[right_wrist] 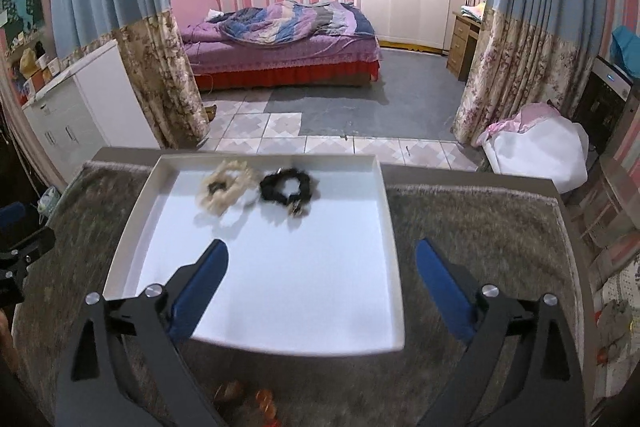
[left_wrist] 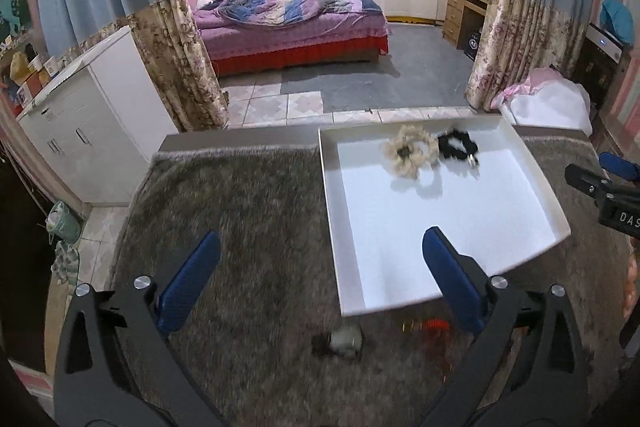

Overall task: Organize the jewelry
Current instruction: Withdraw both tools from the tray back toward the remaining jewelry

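Note:
A white tray point(left_wrist: 540, 195) point(right_wrist: 132, 223) lies on a shaggy grey-brown mat. At its far end rest a cream scrunchie point(left_wrist: 408, 151) point(right_wrist: 226, 191) and a black scrunchie point(left_wrist: 458, 146) point(right_wrist: 289, 190), side by side. My left gripper point(left_wrist: 322, 247) hangs open above the mat by the tray's near left corner, nothing between its blue fingers point(left_wrist: 192, 283). My right gripper point(right_wrist: 322, 255) is open over the tray's near half, empty. On the mat in front of the tray lie a small pale and dark piece point(left_wrist: 340, 341) and a blurred red-orange piece point(left_wrist: 430, 327) point(right_wrist: 262, 401).
The mat point(left_wrist: 240, 227) covers a table whose far edge drops to a tiled floor. A white cabinet point(left_wrist: 88, 123) stands to the left, curtains point(left_wrist: 172, 59) hang on both sides, a bed point(left_wrist: 288, 23) is behind. The right gripper's body point(left_wrist: 608, 195) shows at the left view's right edge.

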The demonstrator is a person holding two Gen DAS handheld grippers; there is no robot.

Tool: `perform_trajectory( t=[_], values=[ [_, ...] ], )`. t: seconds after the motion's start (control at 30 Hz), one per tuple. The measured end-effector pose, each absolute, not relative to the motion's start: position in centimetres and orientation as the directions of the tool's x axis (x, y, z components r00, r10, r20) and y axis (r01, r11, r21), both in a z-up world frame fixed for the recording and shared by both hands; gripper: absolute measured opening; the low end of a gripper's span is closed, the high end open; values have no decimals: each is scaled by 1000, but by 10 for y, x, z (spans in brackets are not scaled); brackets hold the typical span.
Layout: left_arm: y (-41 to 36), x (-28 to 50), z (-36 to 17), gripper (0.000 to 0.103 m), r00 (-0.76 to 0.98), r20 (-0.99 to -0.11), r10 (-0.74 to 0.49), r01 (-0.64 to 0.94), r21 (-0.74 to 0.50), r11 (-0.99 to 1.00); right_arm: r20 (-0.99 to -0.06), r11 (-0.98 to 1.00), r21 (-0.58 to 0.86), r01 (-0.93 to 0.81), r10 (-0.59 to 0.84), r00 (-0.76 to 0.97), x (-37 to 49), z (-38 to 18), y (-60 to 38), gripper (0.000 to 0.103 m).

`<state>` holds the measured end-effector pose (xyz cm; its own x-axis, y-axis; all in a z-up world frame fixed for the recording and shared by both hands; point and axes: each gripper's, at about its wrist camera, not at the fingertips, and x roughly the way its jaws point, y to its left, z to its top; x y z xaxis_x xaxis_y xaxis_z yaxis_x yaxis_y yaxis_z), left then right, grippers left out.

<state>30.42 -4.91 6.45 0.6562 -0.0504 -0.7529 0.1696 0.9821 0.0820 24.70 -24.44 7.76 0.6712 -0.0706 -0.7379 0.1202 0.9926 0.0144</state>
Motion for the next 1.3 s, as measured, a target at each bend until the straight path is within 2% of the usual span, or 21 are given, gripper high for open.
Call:
perform_trajectory(
  t=[0.33,0.57,0.83,1.1,1.3],
  values=[
    [-28,267,36,100,622,-782,-40,129,53,990,-754,989,-32,146,-120,646,193,55,-228,95],
    [-36,257,14,100,621,-782,-48,153,61,986,-823,992,13,124,-60,565,178,32,-229,95],
    [-33,268,-13,100,561,-825,-71,156,21,988,-863,976,152,154,54,503,183,0,-248,95],
    [-29,277,-28,100,516,-852,-89,155,-10,988,-873,984,143,106,74,482,182,-4,-227,95],
    [-36,283,-37,98,504,-861,-66,155,15,988,-899,991,126,54,92,428,179,-12,-204,94]
  ],
)
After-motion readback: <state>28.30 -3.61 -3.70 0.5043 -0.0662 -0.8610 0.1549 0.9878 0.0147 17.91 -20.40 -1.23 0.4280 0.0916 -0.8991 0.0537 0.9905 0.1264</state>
